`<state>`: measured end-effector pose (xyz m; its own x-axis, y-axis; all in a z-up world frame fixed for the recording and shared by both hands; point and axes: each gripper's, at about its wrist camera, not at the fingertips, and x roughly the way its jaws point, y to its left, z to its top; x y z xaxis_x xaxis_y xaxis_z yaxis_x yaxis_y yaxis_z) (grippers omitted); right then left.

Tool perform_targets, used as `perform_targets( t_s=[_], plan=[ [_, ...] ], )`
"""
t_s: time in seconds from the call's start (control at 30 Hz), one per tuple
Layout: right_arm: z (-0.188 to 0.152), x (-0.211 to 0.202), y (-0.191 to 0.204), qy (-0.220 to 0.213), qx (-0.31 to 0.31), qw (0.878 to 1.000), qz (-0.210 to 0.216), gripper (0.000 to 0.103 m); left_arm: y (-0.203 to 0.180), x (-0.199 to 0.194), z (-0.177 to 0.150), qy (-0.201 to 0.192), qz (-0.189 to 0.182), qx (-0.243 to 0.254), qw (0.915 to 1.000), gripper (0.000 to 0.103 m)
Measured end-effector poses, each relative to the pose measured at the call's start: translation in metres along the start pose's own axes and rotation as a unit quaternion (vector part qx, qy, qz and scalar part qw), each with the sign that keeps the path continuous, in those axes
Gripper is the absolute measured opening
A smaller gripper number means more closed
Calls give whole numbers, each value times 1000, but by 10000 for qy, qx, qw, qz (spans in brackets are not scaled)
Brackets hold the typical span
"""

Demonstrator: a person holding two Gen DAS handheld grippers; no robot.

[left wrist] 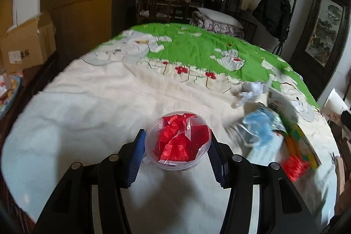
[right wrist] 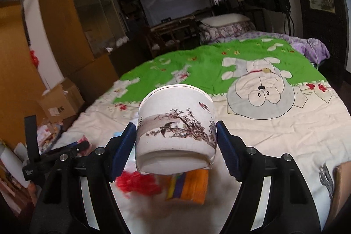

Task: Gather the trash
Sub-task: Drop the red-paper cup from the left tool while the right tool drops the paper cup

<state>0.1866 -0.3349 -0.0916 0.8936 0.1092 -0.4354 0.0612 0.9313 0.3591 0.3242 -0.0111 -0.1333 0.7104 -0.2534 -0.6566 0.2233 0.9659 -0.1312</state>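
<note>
While the left gripper [left wrist: 176, 151] has its jaws clamped on a clear plastic tub [left wrist: 177, 139], blue pads pressing both sides, the tub sits upright w/ crumpled red wrapper [left wrist: 179, 141] and some clear film inside. It hangs over the cream part of the bed sheet [left wrist: 98, 102].

Right gripper [right wrist: 175, 144] has jaws closed on a white paper cup [right wrist: 175, 128] w/ ink bird-and-blossom print; cup is tilted, mouth pointing away from the camera, base toward it, lifted off the bed.

Rest of the trash lies on the bed to the tub's right in the left wrist view, blurred: blue face mask [left wrist: 258, 124], crumpled white tissue [left wrist: 252, 91], a green-white carton [left wrist: 283, 111], an orange packet [left wrist: 302, 146], and a red crumpled scrap [left wrist: 294, 168]. Under the cup, right wrist view shows the red scrap and orange packet just beside each other.

Cardboard box [left wrist: 26, 43] stands off the bed's left edge.
</note>
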Motion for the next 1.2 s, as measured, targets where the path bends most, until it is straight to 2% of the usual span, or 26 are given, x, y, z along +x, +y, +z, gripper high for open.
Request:
perform_targets(
  t_s=[0.2,0.43,0.67,0.8,0.97,1.07,1.2],
  plan=[
    [-3,-38,27,-172,-69,9986,503,72,-3,-69,-3,-320,38,60,9995,54],
    [-7,-90,66,-463,-256,9931,1046,72,10,-161,-13,-808,-19,-181,9966,54],
    [-13,-136,105,-679,-566,9828,1619,72,53,-230,-47,-994,378,-484,9932,54],
    [-22,-145,126,-566,-717,9776,1894,72,94,-245,-82,-738,658,-853,9914,54],
    [-37,-137,149,-211,-840,9730,2138,72,149,-230,-130,-105,962,-1273,9871,55],
    [-47,-126,165,59,-937,9712,2189,72,169,-213,-149,320,1029,-1495,9829,85],
    [-68,-107,189,552,-1117,9647,2322,72,192,-203,-173,717,1105,-1706,9765,89]
  ],
)
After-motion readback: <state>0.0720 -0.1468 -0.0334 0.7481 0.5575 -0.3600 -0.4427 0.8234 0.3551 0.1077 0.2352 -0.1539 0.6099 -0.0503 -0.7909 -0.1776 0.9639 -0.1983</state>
